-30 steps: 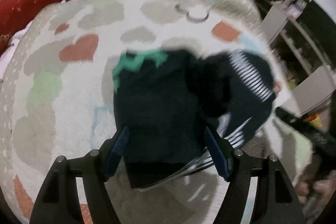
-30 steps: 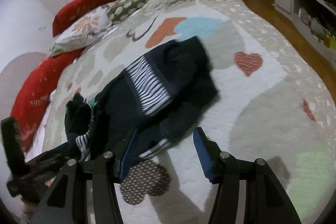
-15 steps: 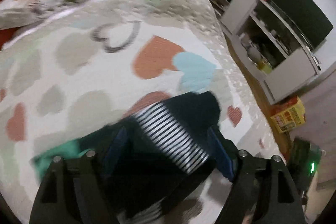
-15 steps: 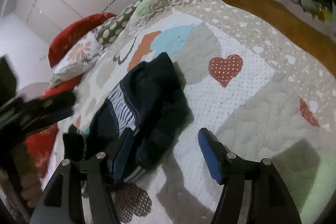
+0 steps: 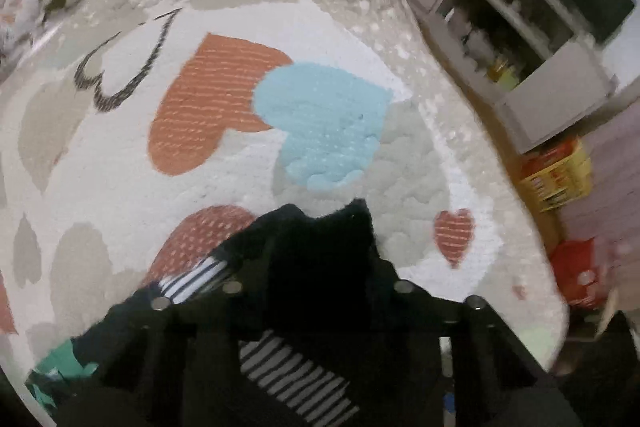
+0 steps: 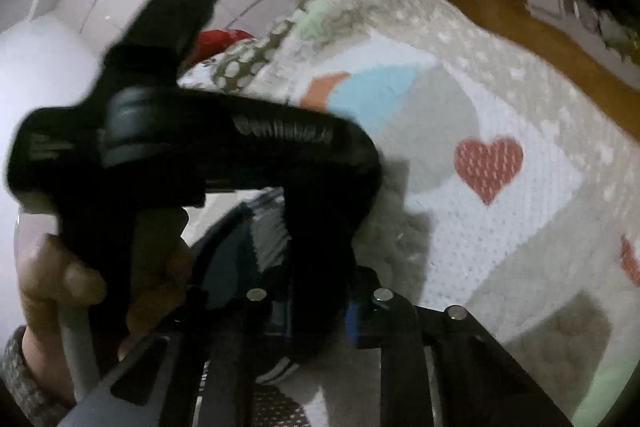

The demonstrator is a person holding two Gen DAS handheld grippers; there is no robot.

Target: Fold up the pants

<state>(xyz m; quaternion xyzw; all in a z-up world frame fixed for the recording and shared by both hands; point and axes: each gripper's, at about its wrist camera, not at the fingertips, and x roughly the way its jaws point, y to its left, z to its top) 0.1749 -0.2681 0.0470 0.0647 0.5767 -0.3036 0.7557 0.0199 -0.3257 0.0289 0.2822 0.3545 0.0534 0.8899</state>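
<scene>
— Where were the pants then?

— Bunched on the heart-print quilt, toward the near edge of the bed, dark cloth with a striped lining showing.

— And the grippers?

— The left gripper had just closed, with dark fabric gathered between its jaws. The right gripper had just closed too; it seemed pinched on cloth, though the left tool blocked much of that view.

— How would they handle?

— Soft, light and floppy, I'd judge. They'd sag from any single pinch. Better to take hold at an edge or hem, both sides, and keep it taut.
</scene>
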